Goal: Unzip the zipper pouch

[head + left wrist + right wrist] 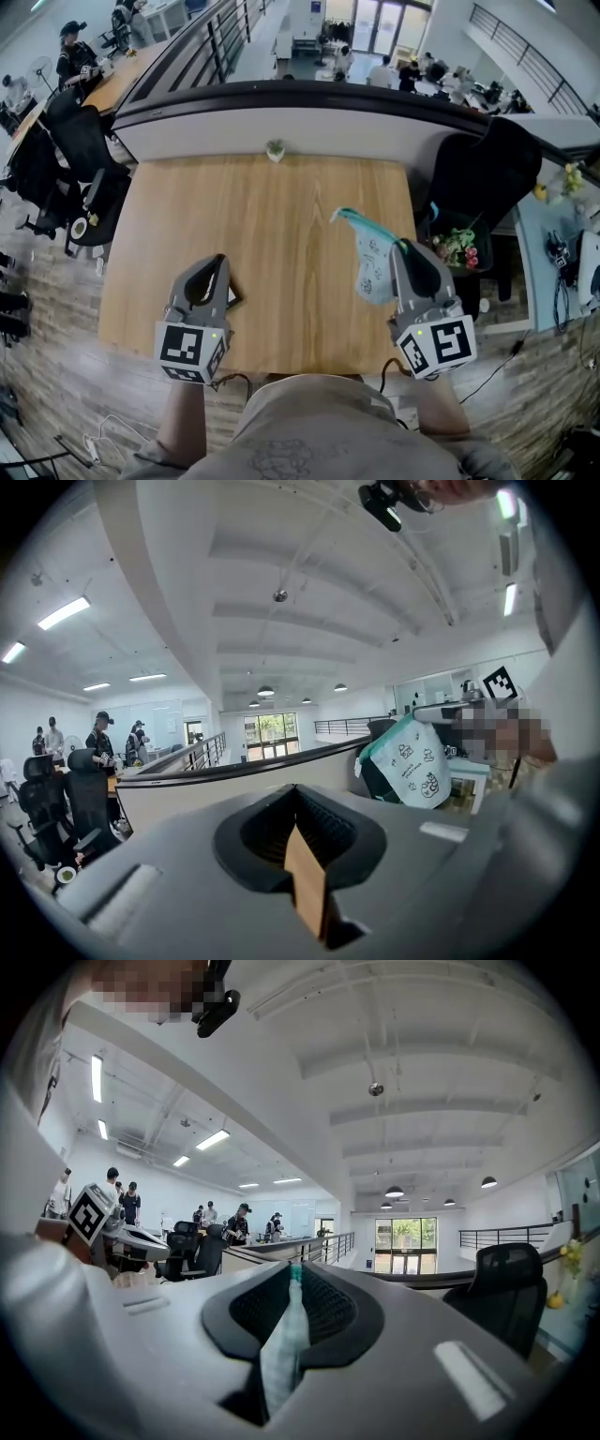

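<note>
You're clamping the zipper pouch (373, 264) in the right gripper (401, 247), at about 4 o'clock in the head view, near the right edge of the table (272, 216). The right gripper view is showing the fabric edge-on between the pads, so you're pinching one end of it, not just letting it rest there. The pouch is looking held up off the wood, with the teal zipper band (361, 221) on top and running out toward 10 o'clock from the jaws. I'm reading that as deliberate: you're anchoring one end so the zip line is hanging straight and reachable. The left gripper (219, 262) is sitting at 7 o'clock over the table, jaws together on nothing, only wood showing through the slit. It's well apart from the pouch, which its own view is putting at 2 o'clock. The zip is looking closed, and I'm not able to tell which end it opens from. The left is needing to open before it's going in.
</note>
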### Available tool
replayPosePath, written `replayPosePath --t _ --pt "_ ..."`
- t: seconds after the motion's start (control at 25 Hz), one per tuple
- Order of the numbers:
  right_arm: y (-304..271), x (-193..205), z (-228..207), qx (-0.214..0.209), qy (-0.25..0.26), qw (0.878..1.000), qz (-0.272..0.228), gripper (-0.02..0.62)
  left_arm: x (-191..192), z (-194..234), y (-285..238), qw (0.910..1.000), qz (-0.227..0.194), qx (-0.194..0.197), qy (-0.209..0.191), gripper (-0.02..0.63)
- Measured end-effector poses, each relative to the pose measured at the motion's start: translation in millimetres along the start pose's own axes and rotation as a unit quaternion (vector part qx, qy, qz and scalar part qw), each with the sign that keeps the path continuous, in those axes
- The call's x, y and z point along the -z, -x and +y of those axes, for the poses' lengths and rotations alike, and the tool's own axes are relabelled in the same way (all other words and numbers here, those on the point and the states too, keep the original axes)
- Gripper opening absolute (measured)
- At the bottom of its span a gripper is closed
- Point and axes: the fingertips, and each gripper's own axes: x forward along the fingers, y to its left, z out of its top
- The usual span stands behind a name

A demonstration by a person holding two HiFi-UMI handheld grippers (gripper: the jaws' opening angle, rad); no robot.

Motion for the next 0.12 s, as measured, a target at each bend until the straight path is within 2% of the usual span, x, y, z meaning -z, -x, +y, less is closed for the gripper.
replayPosePath --t 0.12 --pt "-0.6 2.2 1.5 0.000 -0.003 1.000 0.003 0.046 4.6 3.2 2.5 1.0000 0.006 0.000 -0.001 -0.002"
